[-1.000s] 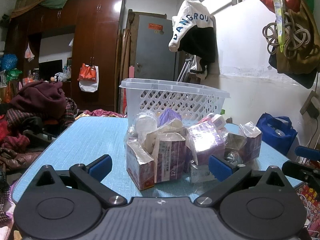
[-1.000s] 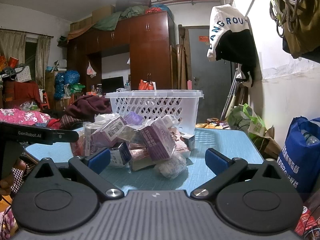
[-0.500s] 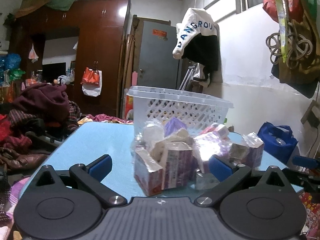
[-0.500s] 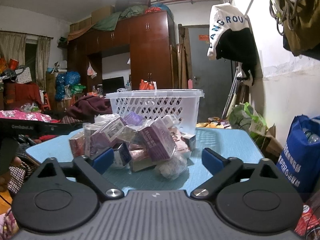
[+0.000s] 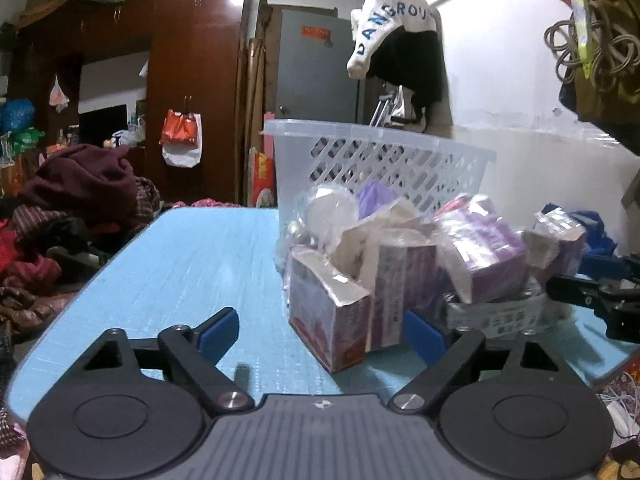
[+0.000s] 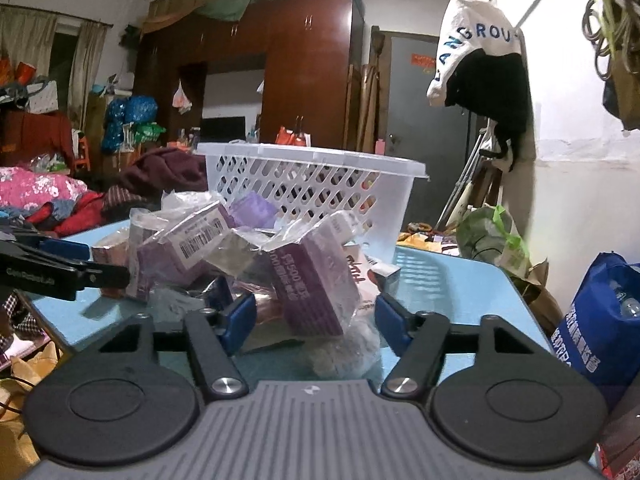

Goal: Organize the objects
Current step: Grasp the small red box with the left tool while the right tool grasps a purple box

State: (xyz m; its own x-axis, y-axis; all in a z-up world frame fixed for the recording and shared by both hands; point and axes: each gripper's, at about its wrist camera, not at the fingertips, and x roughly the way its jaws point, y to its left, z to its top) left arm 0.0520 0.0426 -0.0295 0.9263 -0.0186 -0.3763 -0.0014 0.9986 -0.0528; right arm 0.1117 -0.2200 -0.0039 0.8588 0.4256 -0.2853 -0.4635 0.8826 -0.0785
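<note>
Left hand-held gripper [image 5: 322, 334] low over the blue surface [image 5: 200, 264], jaws just closing around a purple box [image 5: 326, 314], pads not touching, heap of wrapped packets [image 5: 432, 248] before a white basket [image 5: 384, 160]

- We find the pale blue tabletop [image 5: 192, 264] bare left of the heap of purple and white plastic-wrapped cartons [image 5: 404, 264]; a gripper has room there.
- The white perforated plastic basket [image 5: 384, 160] stands just behind the heap, blocking passage that way.
- We note bare tabletop right of the heap in the right wrist view, with a blue fabric bag [image 6: 600, 320] beyond the table edge.
</note>
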